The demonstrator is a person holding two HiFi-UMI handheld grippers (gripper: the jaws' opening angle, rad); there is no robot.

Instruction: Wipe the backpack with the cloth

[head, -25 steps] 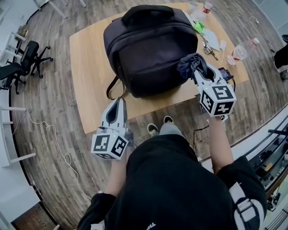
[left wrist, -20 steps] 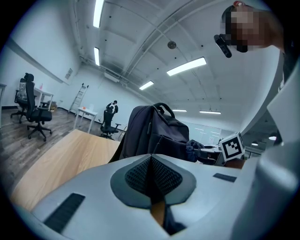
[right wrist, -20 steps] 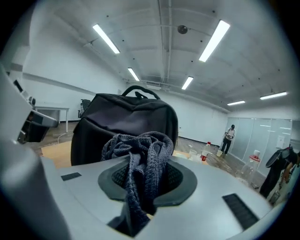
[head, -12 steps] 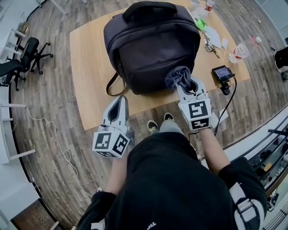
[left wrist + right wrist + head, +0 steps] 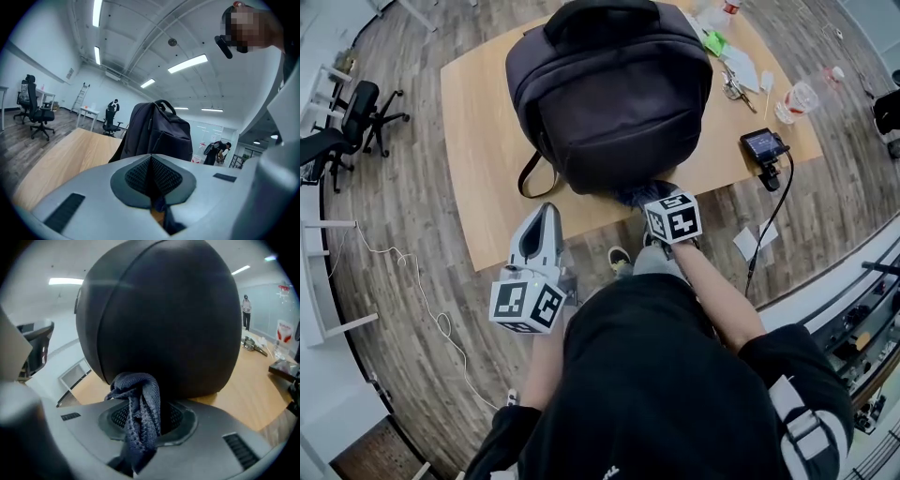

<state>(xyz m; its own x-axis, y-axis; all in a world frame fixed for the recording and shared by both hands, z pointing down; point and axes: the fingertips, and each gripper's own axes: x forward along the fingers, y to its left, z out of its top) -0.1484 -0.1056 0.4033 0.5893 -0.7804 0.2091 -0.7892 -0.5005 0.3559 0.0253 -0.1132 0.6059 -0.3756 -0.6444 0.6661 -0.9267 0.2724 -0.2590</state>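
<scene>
Backpack [image 5: 609, 103] last in line, going outward. Nearest, by the front edge of the wooden table [image 5: 478, 141]: left gripper [image 5: 549, 211], jaws pressed together on nothing, apart from the backpack. Next: right gripper [image 5: 143, 420], clamped on the dark cloth [image 5: 136, 390], bunched right at the backpack's bottom edge. Beyond, stands upright on the table, looming just past the cloth.

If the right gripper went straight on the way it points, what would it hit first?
The backpack, which fills the view just ahead of the right gripper. The cloth pinched in its jaws sticks out in front, so that would likely press on it first; the gap is hard to judge.
</scene>
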